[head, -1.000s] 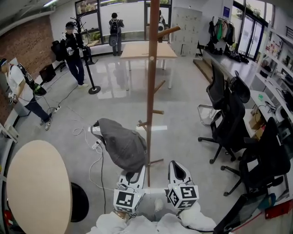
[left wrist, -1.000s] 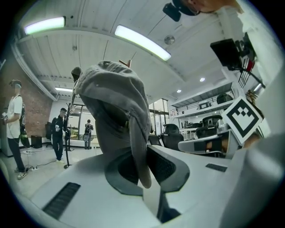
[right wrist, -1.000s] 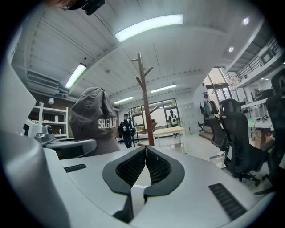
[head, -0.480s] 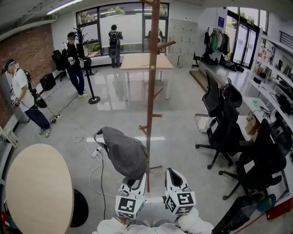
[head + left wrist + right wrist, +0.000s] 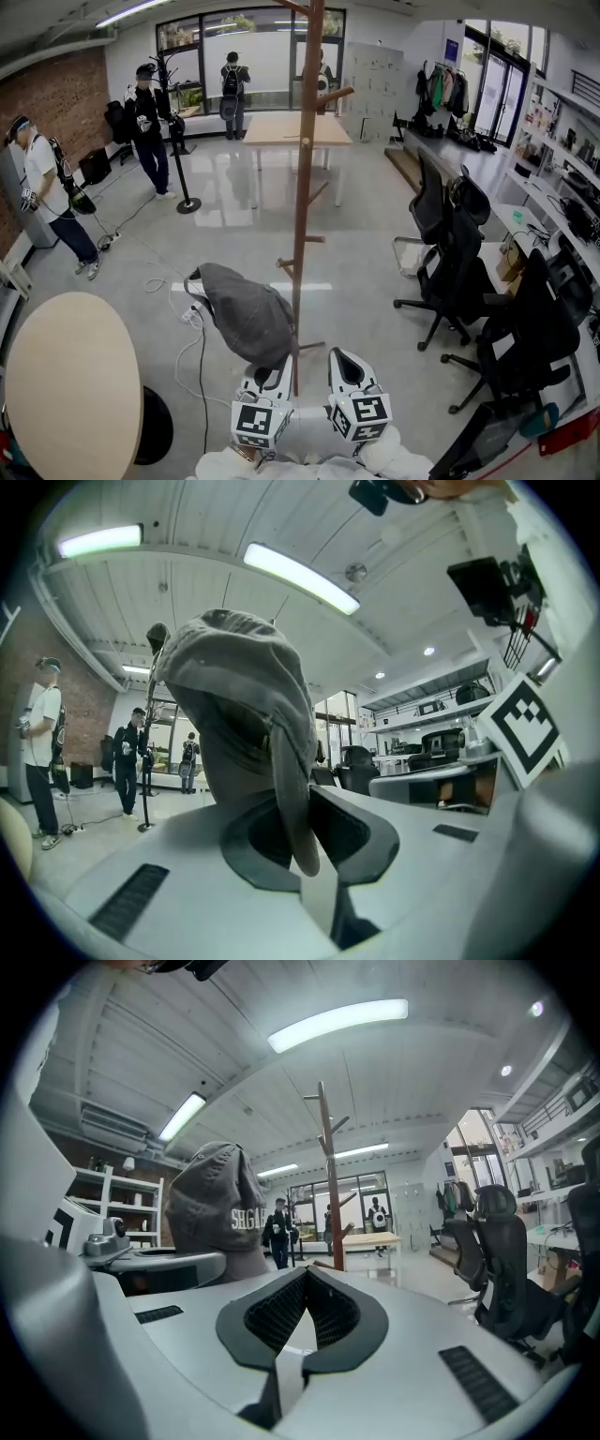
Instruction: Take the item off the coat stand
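A grey cap point(image 5: 246, 319) hangs from my left gripper point(image 5: 272, 367), which is shut on its brim; in the left gripper view the cap point(image 5: 242, 705) rises above the jaws and its brim runs down between them at my left gripper point(image 5: 305, 860). The tall wooden coat stand point(image 5: 302, 187) rises just right of the cap, which hangs beside its pole. My right gripper point(image 5: 345, 364) sits right of the pole, shut with nothing in it. In the right gripper view my right gripper point(image 5: 298, 1324) points at the coat stand point(image 5: 330, 1176), with the cap point(image 5: 214, 1208) to its left.
A round beige table point(image 5: 70, 384) stands at the near left. Black office chairs point(image 5: 469, 253) line the right side by desks. Cables point(image 5: 187, 319) lie on the floor under the cap. People stand at the back left near a black stand point(image 5: 178, 141). A wooden table point(image 5: 291, 129) is behind.
Both grippers and the cap have shifted slightly left and back from the pole; the cap stays in the left jaws. The head view has tipped up a little.
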Demonstrator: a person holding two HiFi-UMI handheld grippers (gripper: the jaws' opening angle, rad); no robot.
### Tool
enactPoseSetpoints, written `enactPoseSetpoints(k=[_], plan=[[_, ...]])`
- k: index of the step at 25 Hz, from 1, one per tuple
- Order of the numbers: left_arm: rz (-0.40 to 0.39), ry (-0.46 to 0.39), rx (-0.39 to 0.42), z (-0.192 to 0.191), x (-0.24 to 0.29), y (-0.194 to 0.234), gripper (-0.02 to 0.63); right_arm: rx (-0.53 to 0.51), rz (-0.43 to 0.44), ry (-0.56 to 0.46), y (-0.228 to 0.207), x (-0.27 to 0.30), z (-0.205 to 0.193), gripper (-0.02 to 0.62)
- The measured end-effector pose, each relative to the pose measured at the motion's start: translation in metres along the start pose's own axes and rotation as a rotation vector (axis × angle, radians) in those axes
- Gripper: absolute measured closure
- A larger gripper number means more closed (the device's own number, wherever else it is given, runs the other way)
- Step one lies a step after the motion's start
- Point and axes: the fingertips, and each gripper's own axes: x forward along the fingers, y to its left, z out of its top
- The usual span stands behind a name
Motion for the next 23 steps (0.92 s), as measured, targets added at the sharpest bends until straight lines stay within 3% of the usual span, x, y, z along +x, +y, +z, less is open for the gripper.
enactPoseSetpoints(k=[23], plan=[[-0.013,-0.002,0.049,0.001,-0.002,-0.016,0.584,0.0,-0.004,-0.009,-0.006,-0.01,-0.001,0.588]])
